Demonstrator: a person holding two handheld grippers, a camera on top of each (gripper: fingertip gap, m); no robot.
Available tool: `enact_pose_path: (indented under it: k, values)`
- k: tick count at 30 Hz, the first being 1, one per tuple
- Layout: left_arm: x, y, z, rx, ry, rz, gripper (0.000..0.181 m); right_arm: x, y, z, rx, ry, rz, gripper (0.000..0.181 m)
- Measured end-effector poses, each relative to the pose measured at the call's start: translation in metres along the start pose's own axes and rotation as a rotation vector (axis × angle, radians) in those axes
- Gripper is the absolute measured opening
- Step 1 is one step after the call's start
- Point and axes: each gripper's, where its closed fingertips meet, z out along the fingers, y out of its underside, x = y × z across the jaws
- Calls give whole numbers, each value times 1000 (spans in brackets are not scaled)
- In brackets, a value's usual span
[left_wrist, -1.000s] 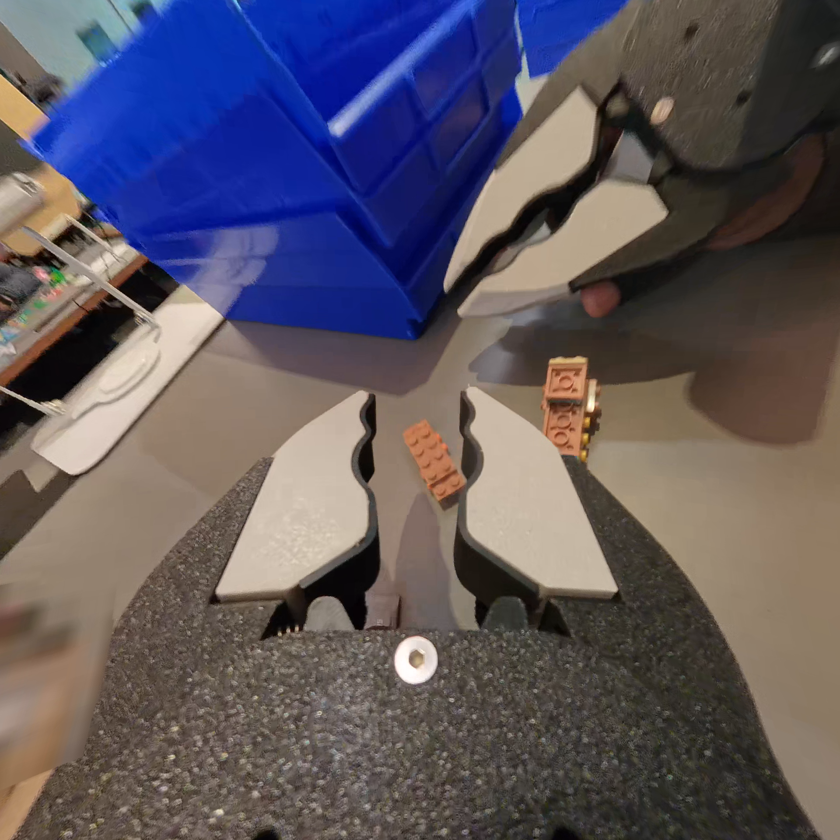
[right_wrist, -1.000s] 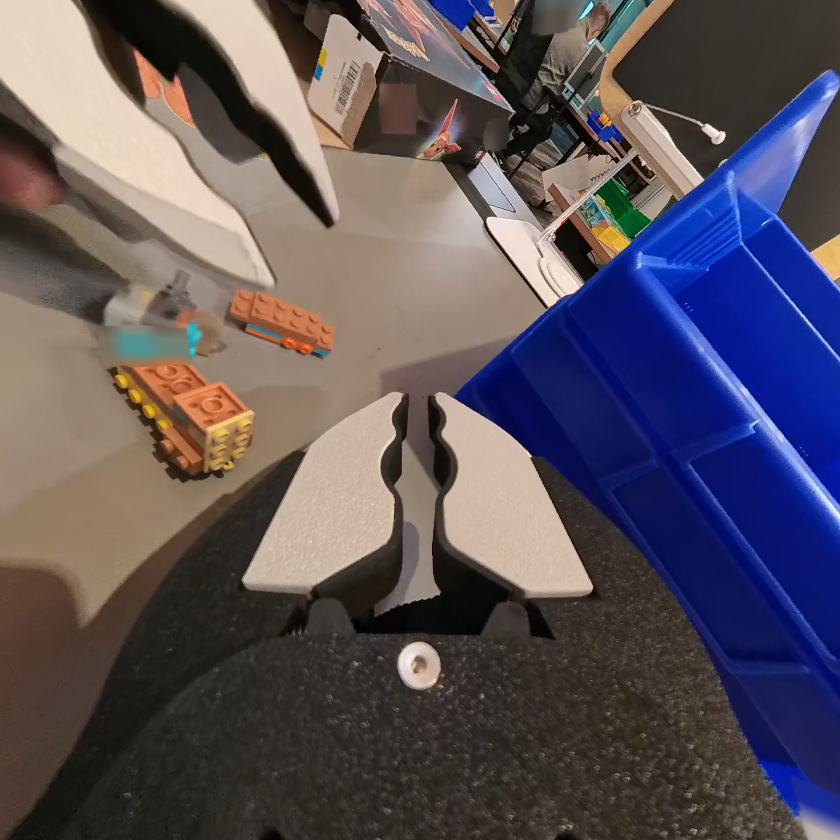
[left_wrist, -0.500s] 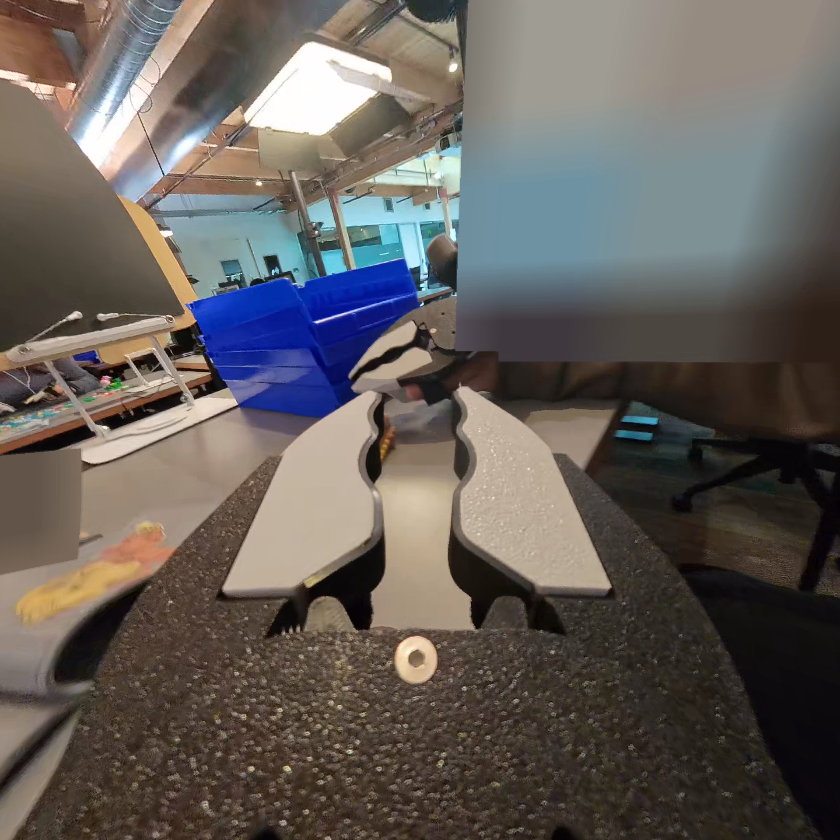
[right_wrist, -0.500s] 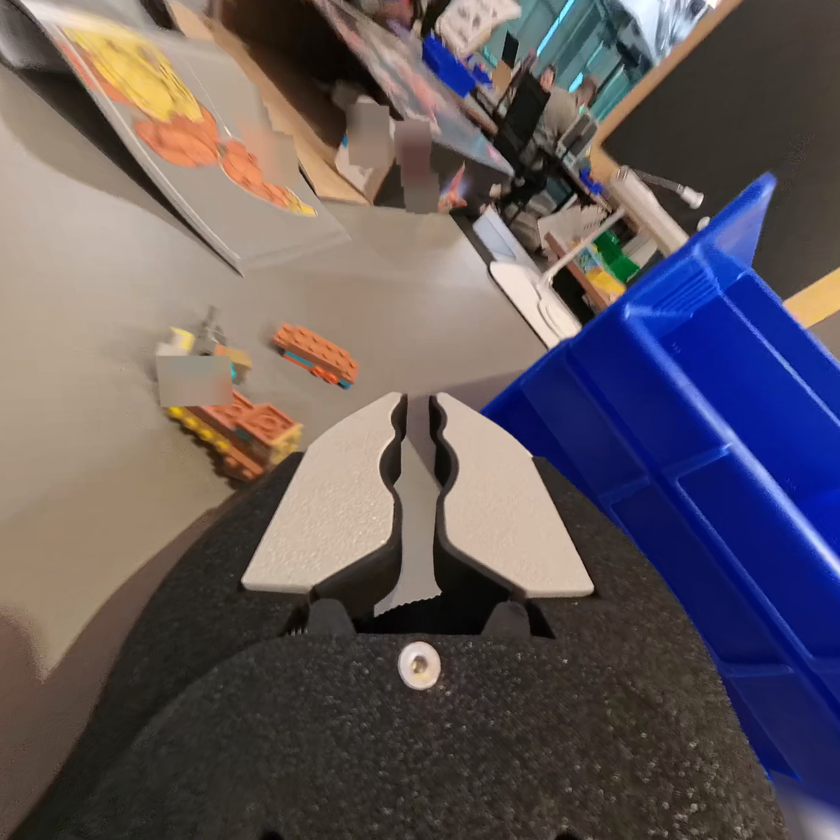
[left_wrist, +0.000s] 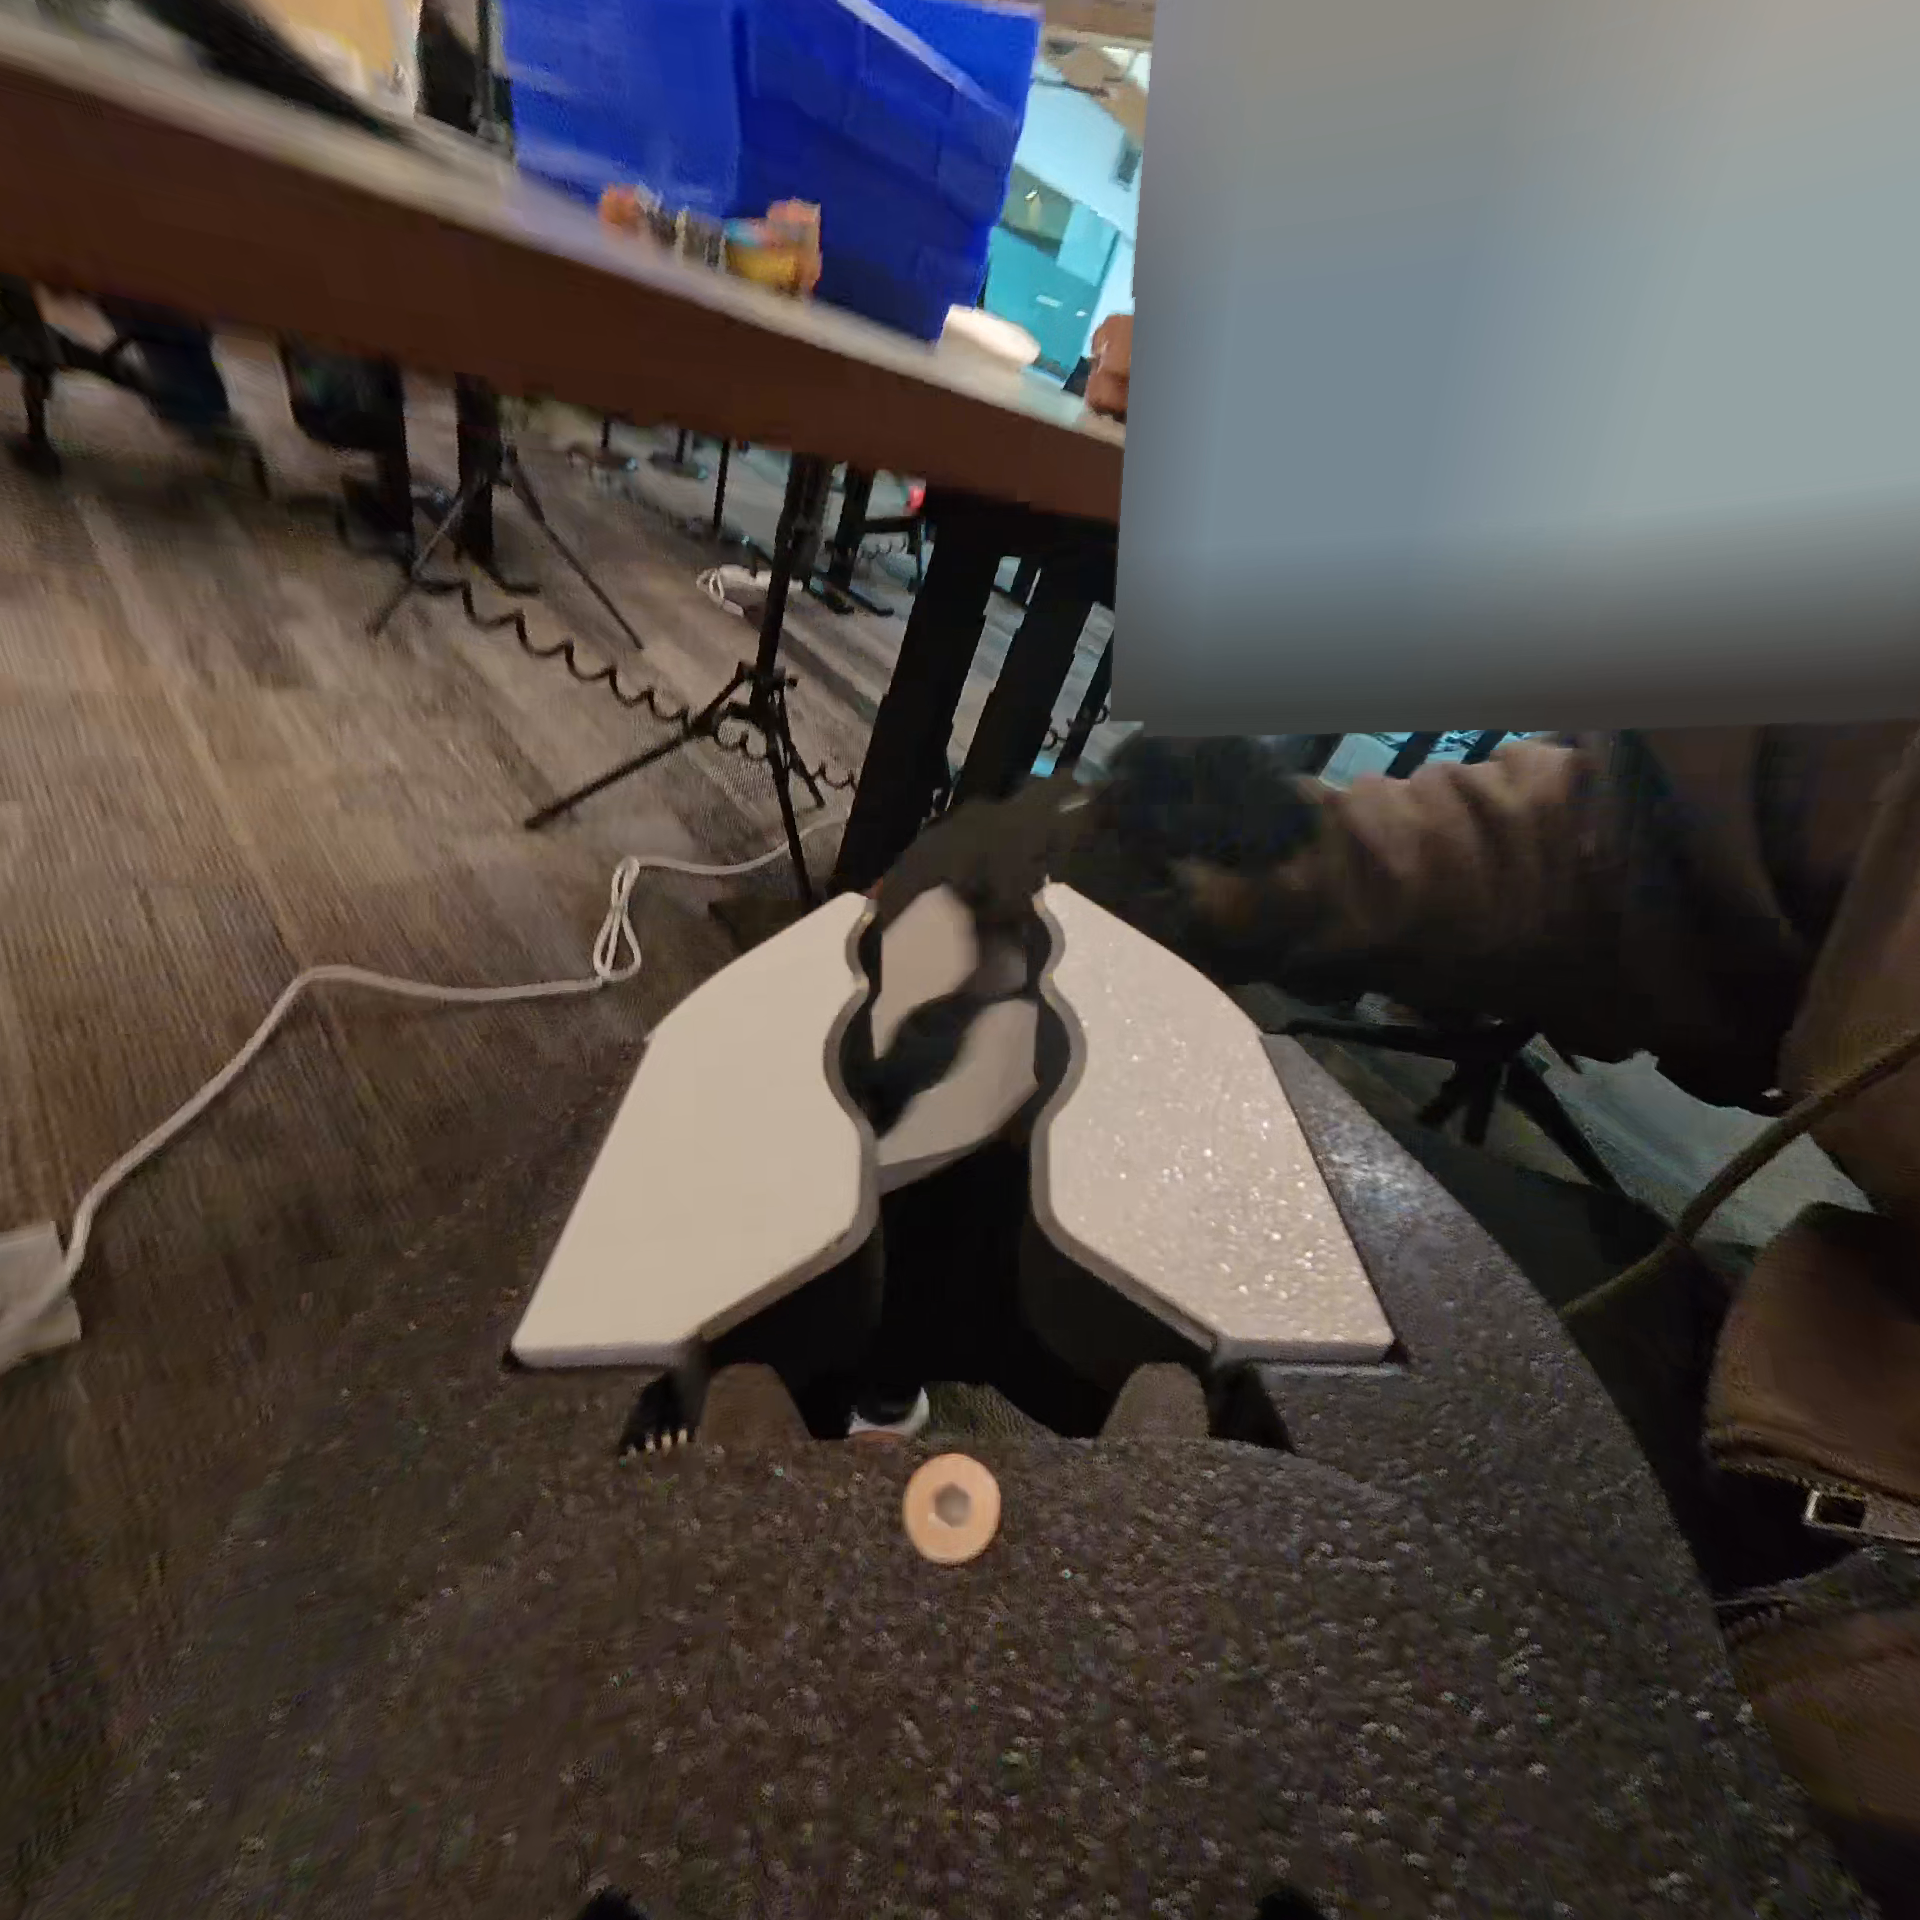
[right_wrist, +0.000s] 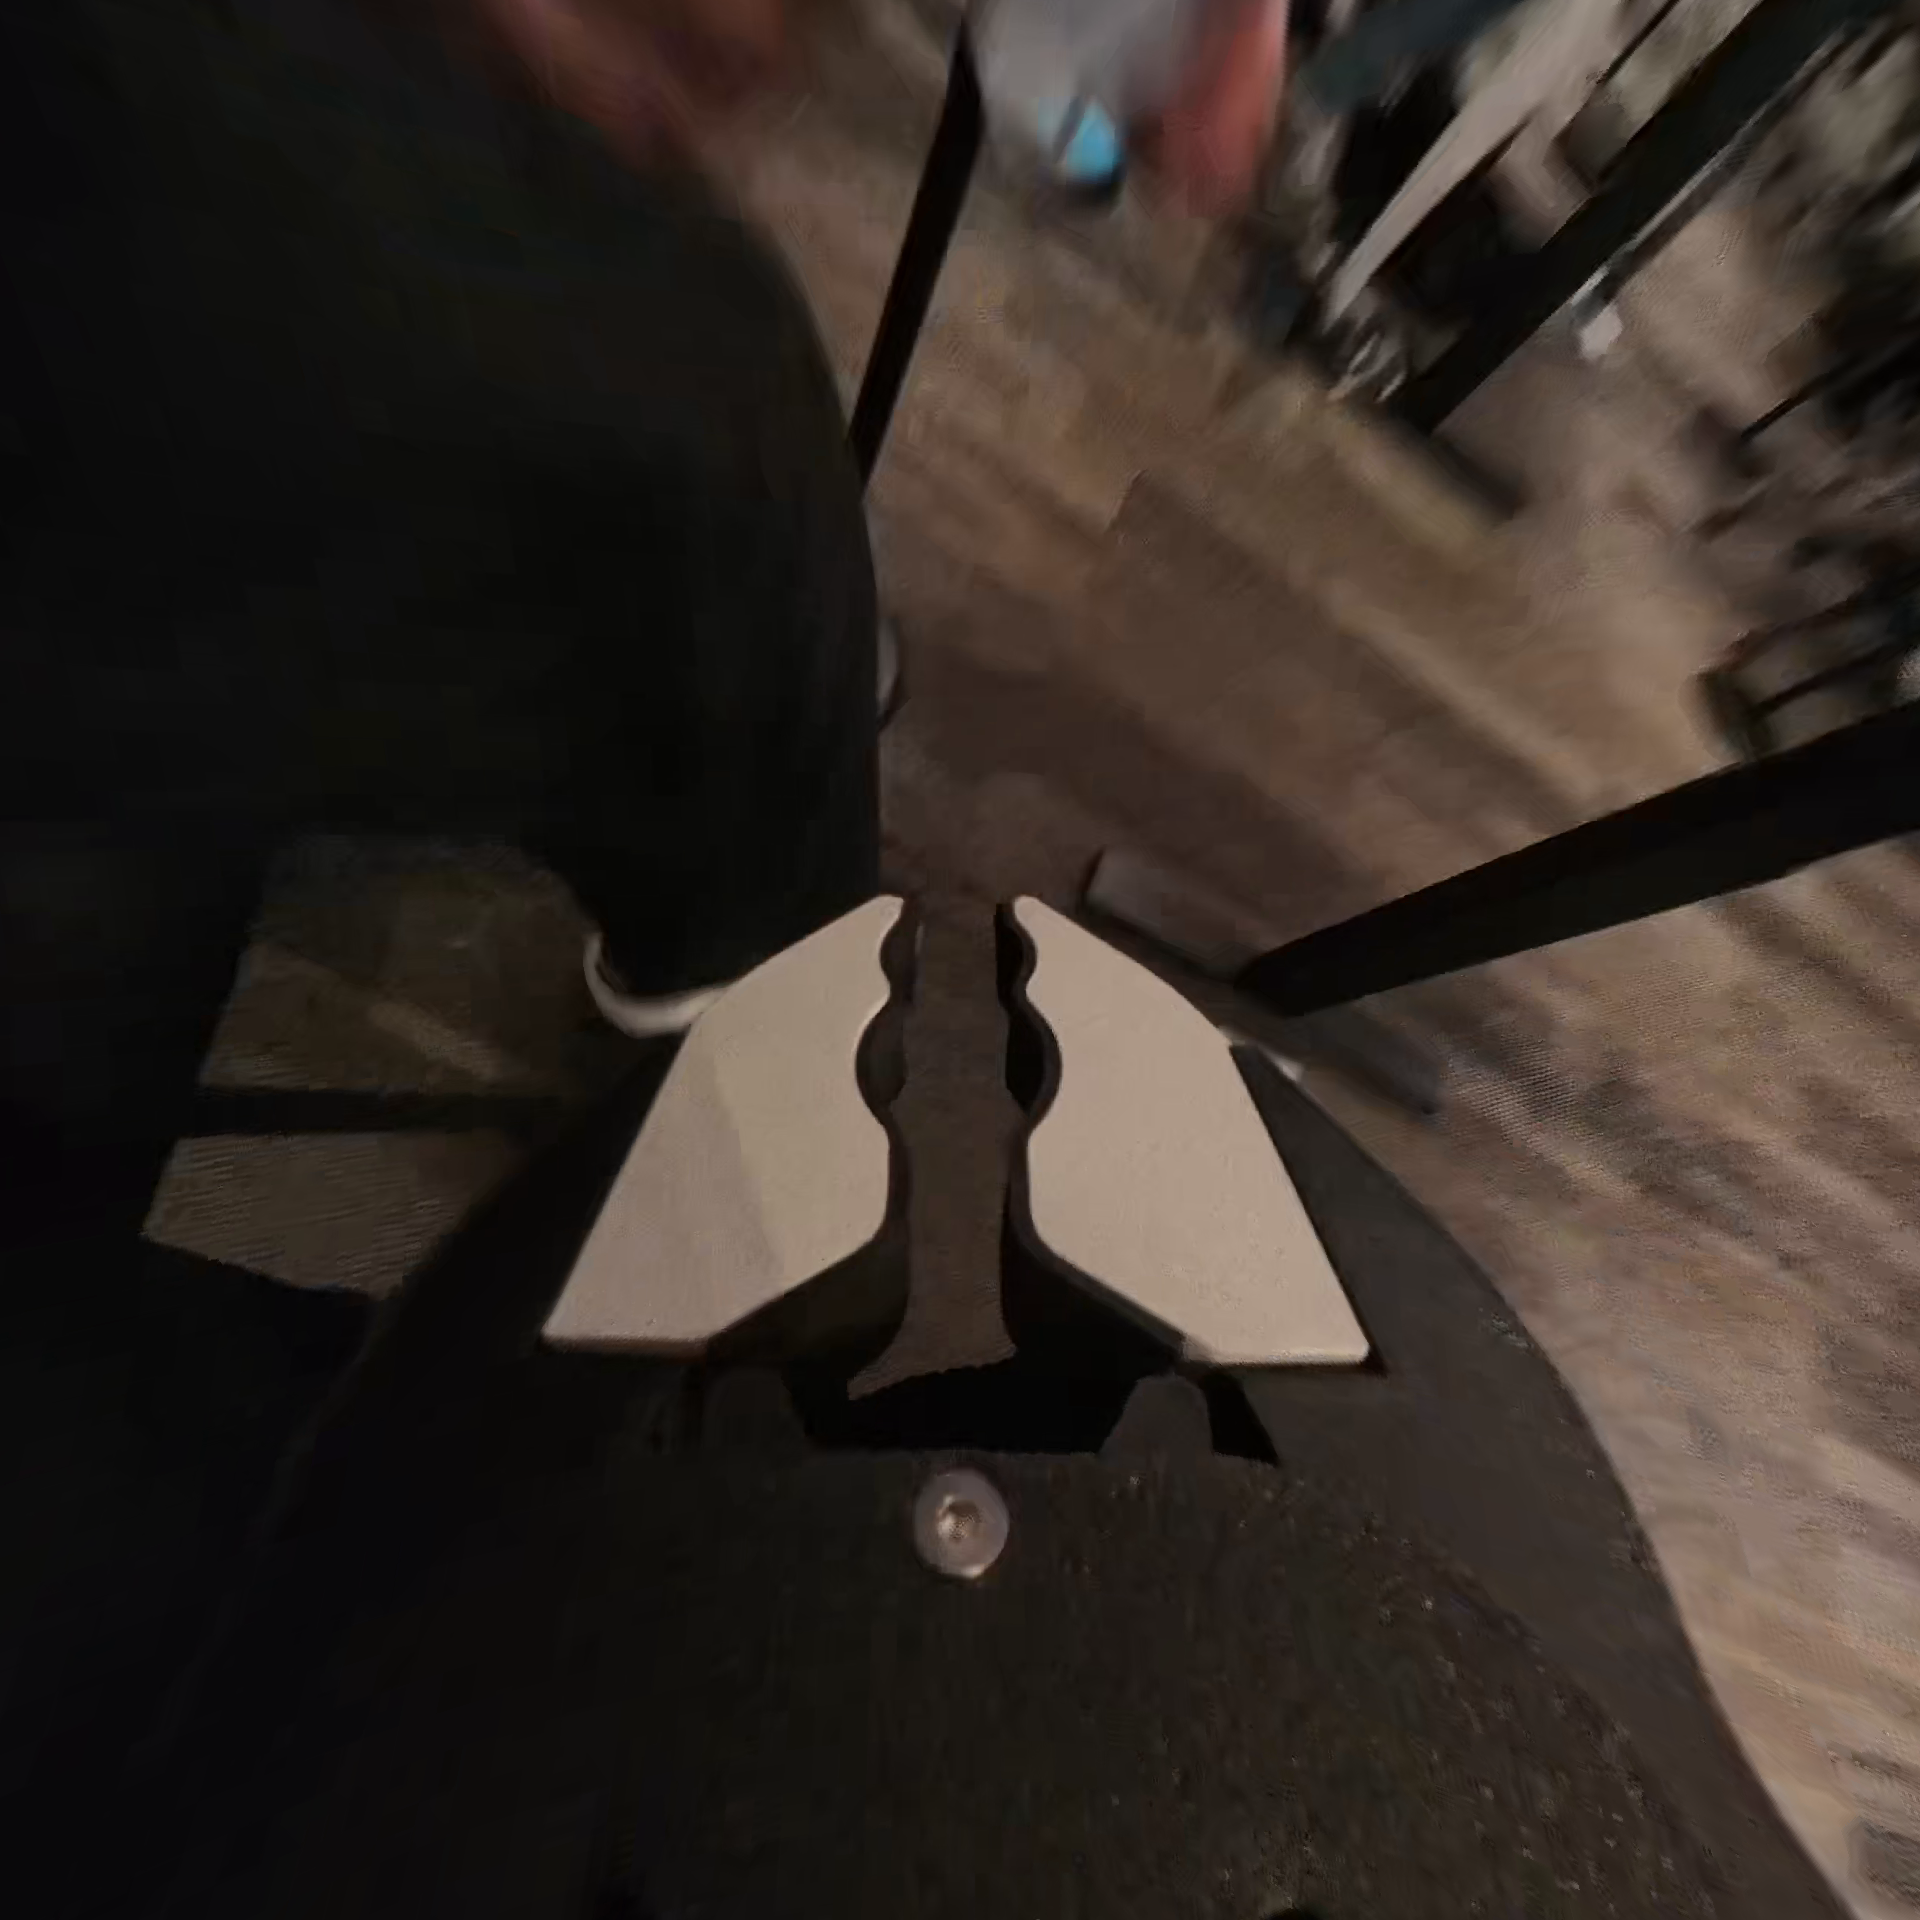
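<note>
My left gripper (left_wrist: 954, 899) is open and empty, held below the table's edge and pointing over the carpet floor (left_wrist: 260, 831). The right gripper's grey fingers (left_wrist: 935, 1039) show just beyond its tips, held by a hand in a brown sleeve (left_wrist: 1455, 862). In the right wrist view, my right gripper (right_wrist: 956, 904) is empty, its jaws drawn together to a narrow slit, pointing down at blurred carpet (right_wrist: 1195, 675). Small brown and yellow brick builds (left_wrist: 769, 244) sit on the table (left_wrist: 623, 343) above, in front of blue bins (left_wrist: 779, 135).
A white cable (left_wrist: 312, 987) runs across the carpet. Black tripod legs (left_wrist: 727, 717) and a dark table leg (left_wrist: 914, 675) stand ahead of the left gripper. In the right wrist view, black legs (right_wrist: 1558, 894) cross the floor and a dark mass (right_wrist: 416, 520) fills the left.
Both grippers have dropped from above the tabletop to below its edge and now face the floor. The bricks and blue bins are now far above. Neither jaw opening has changed.
</note>
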Motion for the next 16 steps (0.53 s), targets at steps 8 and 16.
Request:
enact_pose_path:
  k: [8, 16]
  values:
    - [-66, 125, -96, -124, -385, -279, 27, 77, 243, 206, -219, -101, 546, 24]
    - [-124, 162, -129, -163, -528, -526, 28, 94, 505, 349, -714, 51, 581, 32]
